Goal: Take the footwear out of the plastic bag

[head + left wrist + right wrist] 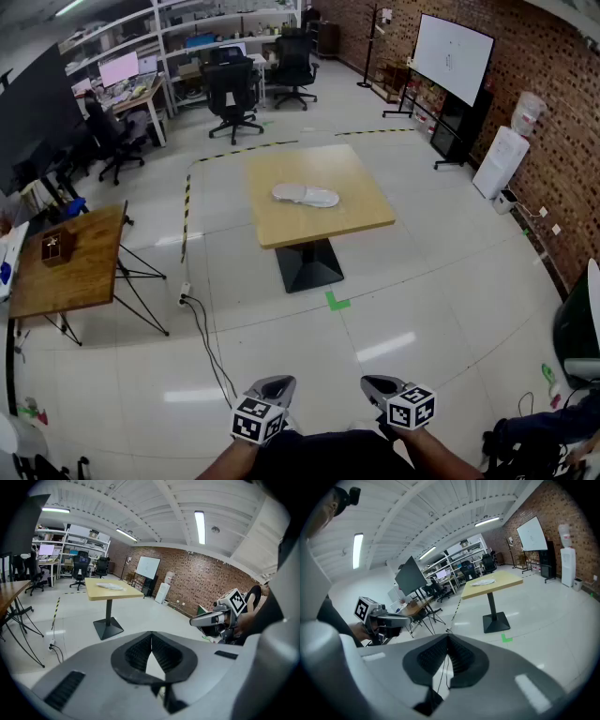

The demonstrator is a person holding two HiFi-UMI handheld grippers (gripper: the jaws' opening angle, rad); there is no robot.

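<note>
The plastic bag (306, 194) with the footwear lies on the square counter (323, 227), well apart from both sets of fingers and straight ahead of them, with open floor between. From this far off it shows only as a pale, flat bundle, and I cannot separate the footwear from the plastic around it. Its long axis runs across my line of approach, left to right in the head view, with the right end dipping slightly toward me.

The left gripper (279, 382) and right gripper (377, 382) sit side by side low in the head view, both angled down at the floor. The bundle lies ahead of the gap between them, perhaps a shade to the left gripper's side, but I would not call either hand clearly nearer. In the left gripper view the bag (108, 586) sits above and left of the fingers (137, 652). In the right gripper view it (483, 582) sits above and right of the fingers (462, 658).

Both pairs of fingers are fully closed, pads meeting tip to tip. Only floor shows through the small gap behind the tips, so they hold nothing and touch nothing. I judge the task has not started. The whole rig has to close on the counter first, and the fingers must open before they reach the bag.
</note>
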